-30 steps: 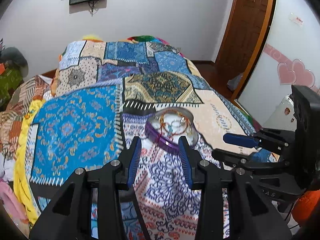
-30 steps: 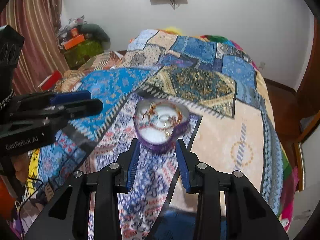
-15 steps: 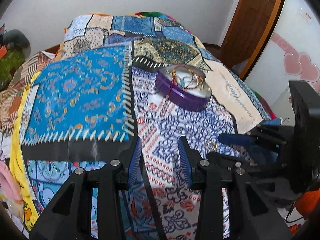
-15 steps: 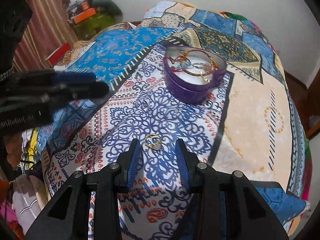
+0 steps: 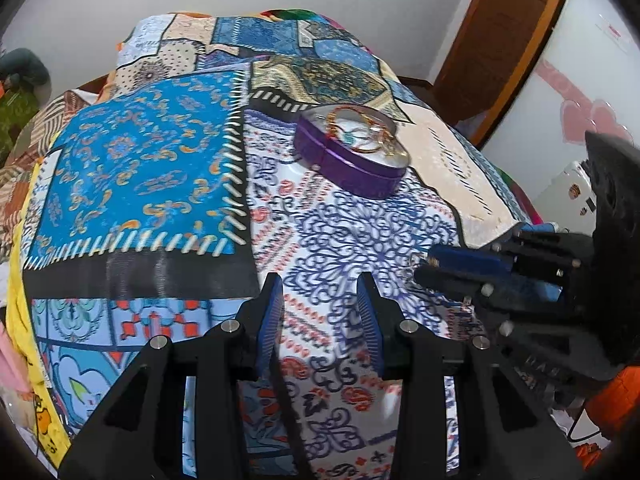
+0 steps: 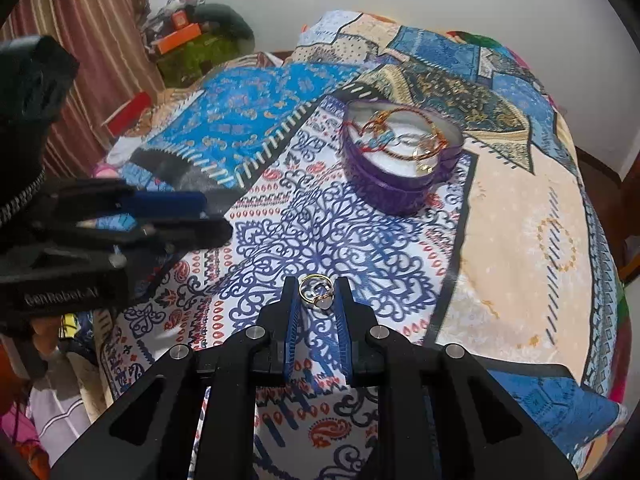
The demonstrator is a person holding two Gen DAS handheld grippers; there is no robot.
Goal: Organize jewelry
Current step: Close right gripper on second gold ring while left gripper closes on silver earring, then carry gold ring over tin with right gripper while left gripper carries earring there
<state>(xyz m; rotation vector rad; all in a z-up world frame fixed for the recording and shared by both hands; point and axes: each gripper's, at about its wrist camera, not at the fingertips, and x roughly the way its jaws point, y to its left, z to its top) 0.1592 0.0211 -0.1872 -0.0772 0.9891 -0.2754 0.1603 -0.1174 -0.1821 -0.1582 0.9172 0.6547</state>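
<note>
A purple heart-shaped box (image 6: 400,168) holding several bangles and bracelets sits on the patchwork bedspread; it also shows in the left wrist view (image 5: 352,156). My right gripper (image 6: 317,294) has its jaws closed in around a gold ring with a pale stone (image 6: 317,291), low over the bedspread in front of the box. In the left wrist view the right gripper (image 5: 424,270) comes in from the right. My left gripper (image 5: 320,292) is open and empty above the bedspread, to the left of the right one; it also shows in the right wrist view (image 6: 212,220).
The bed (image 5: 140,168) fills both views, covered with a blue, white and beige patterned spread. A wooden door (image 5: 500,40) stands at the right. Clutter and a striped curtain (image 6: 80,60) lie left of the bed.
Both grippers have come lower and nearer the front of the bed. My right gripper's jaws have narrowed around the ring, which lay in front of them before.
</note>
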